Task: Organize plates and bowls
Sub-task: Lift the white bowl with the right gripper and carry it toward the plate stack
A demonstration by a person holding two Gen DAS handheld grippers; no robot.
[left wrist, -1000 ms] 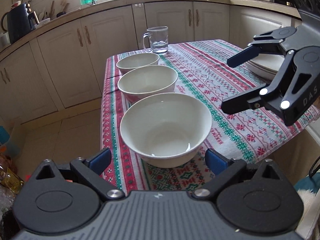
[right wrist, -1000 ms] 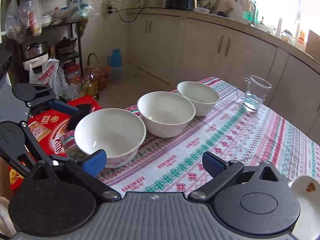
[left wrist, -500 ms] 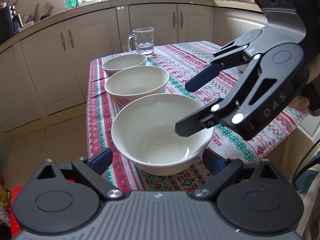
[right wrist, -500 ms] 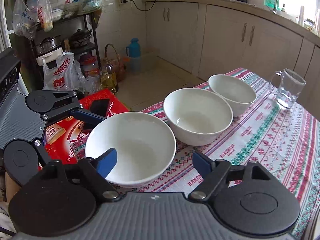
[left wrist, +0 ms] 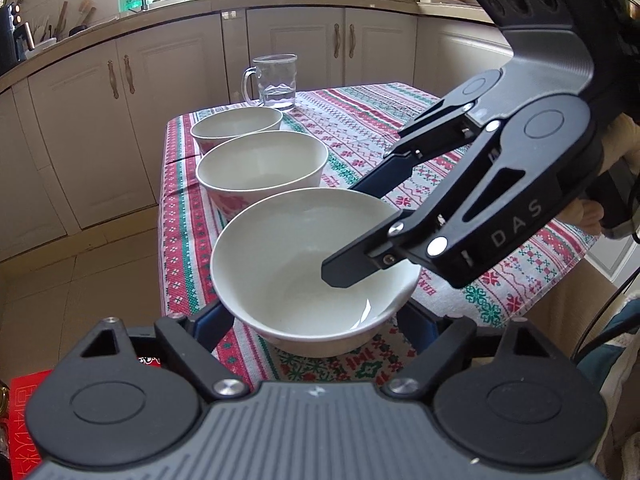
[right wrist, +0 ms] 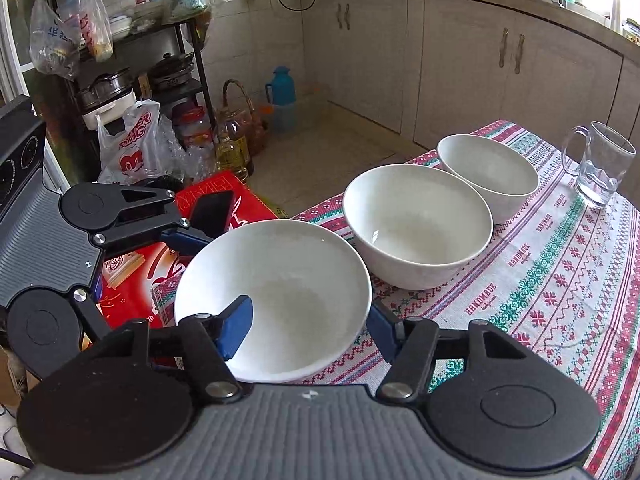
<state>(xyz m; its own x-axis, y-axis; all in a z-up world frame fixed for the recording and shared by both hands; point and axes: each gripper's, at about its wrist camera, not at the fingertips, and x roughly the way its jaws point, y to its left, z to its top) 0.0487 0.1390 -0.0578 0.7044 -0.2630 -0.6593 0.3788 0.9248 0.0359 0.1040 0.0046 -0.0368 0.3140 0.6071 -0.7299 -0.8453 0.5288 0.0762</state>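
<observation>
On the tabletop point(left wrist: 400, 128), under a patterned cloth, three white bowls stand in a row toward a glass mug point(left wrist: 276, 82). I see the nearest bowl point(right wrist: 272, 296) at the cloth's near edge, with the middle bowl point(right wrist: 416, 220) just behind it and the far bowl point(right wrist: 488, 168) beyond that. My right hand-held gripper point(right wrist: 308, 332) has just been closing and now clamps this nearest bowl's rim: one blue pad sits inside the bowl, the other presses its outer wall. My left hand-held gripper point(left wrist: 312, 320) straddles the same bowl from the other side; its jaws have been narrowing, but I cannot tell whether the pads touch the wall.
</observation>
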